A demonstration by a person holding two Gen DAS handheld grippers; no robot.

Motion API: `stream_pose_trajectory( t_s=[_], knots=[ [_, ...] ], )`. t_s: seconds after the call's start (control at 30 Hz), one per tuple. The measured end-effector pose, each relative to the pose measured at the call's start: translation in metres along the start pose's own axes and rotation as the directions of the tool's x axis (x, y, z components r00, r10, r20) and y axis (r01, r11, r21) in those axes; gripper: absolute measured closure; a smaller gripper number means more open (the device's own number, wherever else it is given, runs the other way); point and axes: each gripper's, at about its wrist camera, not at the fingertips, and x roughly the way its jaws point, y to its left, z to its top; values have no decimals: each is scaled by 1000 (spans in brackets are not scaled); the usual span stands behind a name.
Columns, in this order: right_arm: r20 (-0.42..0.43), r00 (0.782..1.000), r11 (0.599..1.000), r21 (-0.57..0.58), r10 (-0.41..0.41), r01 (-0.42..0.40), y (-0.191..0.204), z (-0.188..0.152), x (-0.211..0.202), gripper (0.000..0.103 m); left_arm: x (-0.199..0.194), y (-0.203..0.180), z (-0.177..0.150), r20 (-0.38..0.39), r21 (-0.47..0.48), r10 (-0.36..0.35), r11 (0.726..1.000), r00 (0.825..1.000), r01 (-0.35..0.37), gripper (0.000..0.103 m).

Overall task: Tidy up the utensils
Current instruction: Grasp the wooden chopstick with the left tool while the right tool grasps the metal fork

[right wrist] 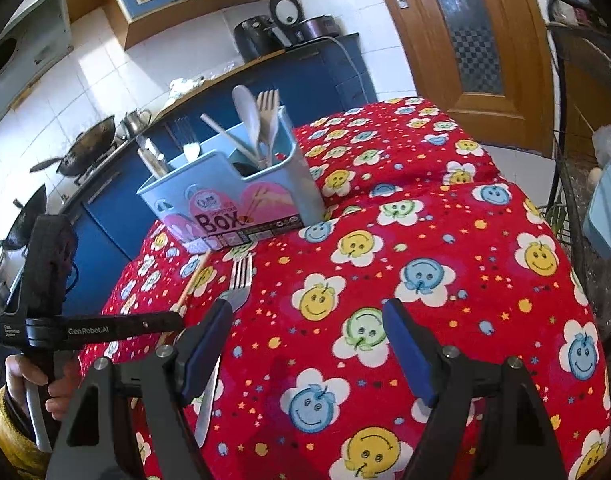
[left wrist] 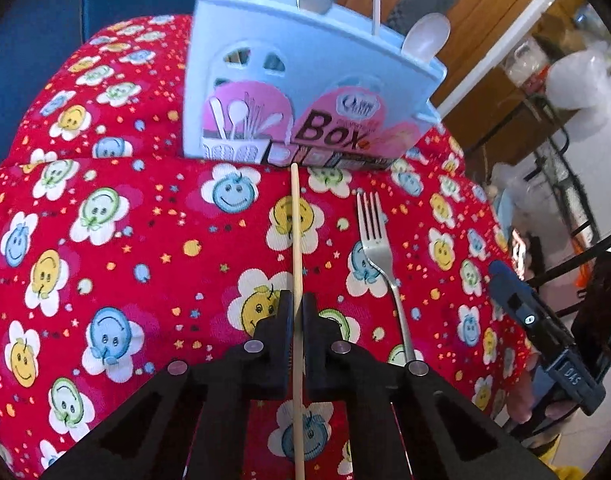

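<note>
Left gripper (left wrist: 294, 312) clamped on a chopstick (left wrist: 296, 240) lying flat on the red cloth (left wrist: 105, 240), far tip just short of the blue box (left wrist: 305, 80). Right gripper (right wrist: 309, 344) held wide apart over the cloth, nothing between its pads, hovering near the fork (right wrist: 238, 280). Fork lying just right of the chopstick, tines toward the box; box upright, already holding spoons, forks and chopsticks.
</note>
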Motion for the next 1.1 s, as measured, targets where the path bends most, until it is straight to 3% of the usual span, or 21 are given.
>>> stream_pose_trajectory(
  t_s=[0.17, 0.4, 0.6, 0.73, 0.9, 1.1],
  knots=[
    [-72, 997, 998, -64, 1, -6, 19, 5, 7, 25, -23, 7, -3, 111, -9, -13, 1000, 994, 15, 99],
    [-223, 975, 992, -125, 2, -31, 48, 9, 29, 42, -46, 14, -4, 227, 6, 2, 1000, 974, -4, 99],
    [-343, 939, 984, -176, -31, -32, 67, 12, 51, 63, -58, 26, -7, 289, 9, -10, 1000, 957, 8, 99],
    [-432, 899, 978, -208, -67, -27, 79, 16, 71, 78, -61, 30, -8, 315, 12, -14, 1000, 949, 11, 99],
    [-510, 852, 974, -228, -122, 3, 87, 21, 91, 83, -62, 36, -9, 334, 9, -29, 1000, 942, 28, 99],
    [-556, 814, 966, -259, -169, 23, 96, 25, 104, 85, -63, 38, -9, 353, 15, -40, 999, 935, 37, 99]
  ],
)
